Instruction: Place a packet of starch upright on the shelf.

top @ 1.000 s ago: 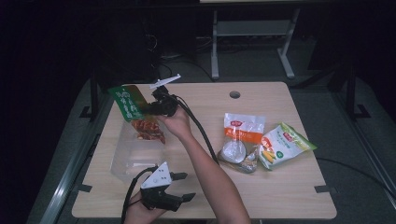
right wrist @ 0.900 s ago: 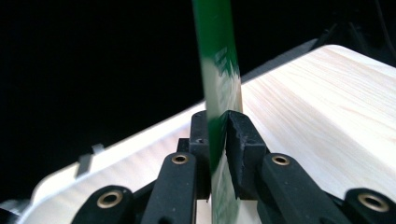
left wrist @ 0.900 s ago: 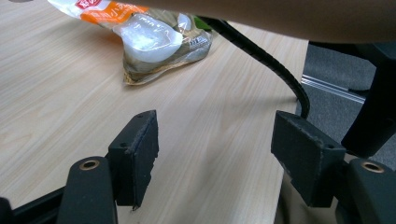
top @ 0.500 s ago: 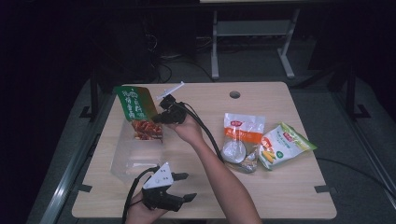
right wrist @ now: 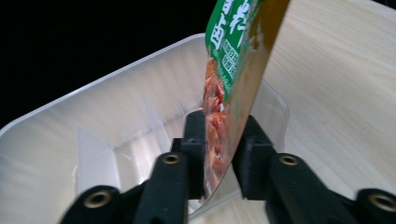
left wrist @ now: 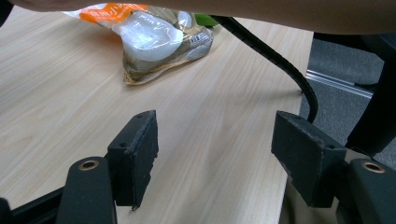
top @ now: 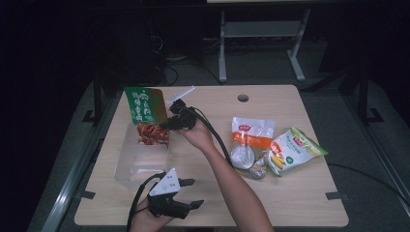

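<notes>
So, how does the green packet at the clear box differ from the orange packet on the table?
The green packet stands upright over the clear box, while the orange packet lies flat on the table. The green packet sits between the jaws of the right gripper, which have just been opening; the orange packet has no gripper at it. The green packet shows red food, the orange one something white. Both are printed snack packets.

White Chinese characters run down the green snack pouch point(right wrist: 236, 42), too cropped and blurred to be read.
</notes>
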Motion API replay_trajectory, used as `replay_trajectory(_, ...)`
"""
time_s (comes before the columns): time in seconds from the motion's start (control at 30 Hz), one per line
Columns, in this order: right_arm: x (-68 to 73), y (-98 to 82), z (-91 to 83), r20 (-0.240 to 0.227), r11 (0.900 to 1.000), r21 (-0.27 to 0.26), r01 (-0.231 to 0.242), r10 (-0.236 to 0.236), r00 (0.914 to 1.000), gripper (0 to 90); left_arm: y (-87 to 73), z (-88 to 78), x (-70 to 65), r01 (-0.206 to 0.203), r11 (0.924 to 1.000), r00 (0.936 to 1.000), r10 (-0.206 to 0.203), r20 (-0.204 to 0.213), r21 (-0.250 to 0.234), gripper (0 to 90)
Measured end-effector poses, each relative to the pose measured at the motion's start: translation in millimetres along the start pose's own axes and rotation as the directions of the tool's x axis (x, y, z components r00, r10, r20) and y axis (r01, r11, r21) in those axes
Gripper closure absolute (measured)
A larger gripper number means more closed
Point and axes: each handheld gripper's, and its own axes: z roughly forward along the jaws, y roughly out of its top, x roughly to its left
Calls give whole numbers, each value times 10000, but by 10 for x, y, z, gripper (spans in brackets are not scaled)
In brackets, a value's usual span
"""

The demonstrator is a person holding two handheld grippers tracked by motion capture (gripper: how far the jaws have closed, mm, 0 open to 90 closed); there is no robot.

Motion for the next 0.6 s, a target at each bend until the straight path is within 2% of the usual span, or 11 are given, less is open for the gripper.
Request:
replay_trajectory(0.03,-13,-6,-24,38,10000,17,14,-14,10000,685,0,0,6,-1,10000,10000,2,-30,29,314)
replay_trajectory(0.2,-18,-15,-93,-30,9999,-23,-113,112,9999,644,-2,0,13,35,10000,10000,-35,-28,25,313)
replay_trajectory(0.27,-23,-25,-158,58,9999,-89,-90,90,9999,607,-2,1,13,40,10000,10000,-40,-43,-3,301)
replay_trajectory(0.4,-29,-43,-227,248,9999,-162,17,-13,9997,593,4,1,16,-8,10000,10000,8,-39,36,296)
replay_trajectory(0.6,-43,-74,-356,12,9993,-363,-27,28,10000,565,4,13,21,13,10000,10000,-13,-56,61,294)
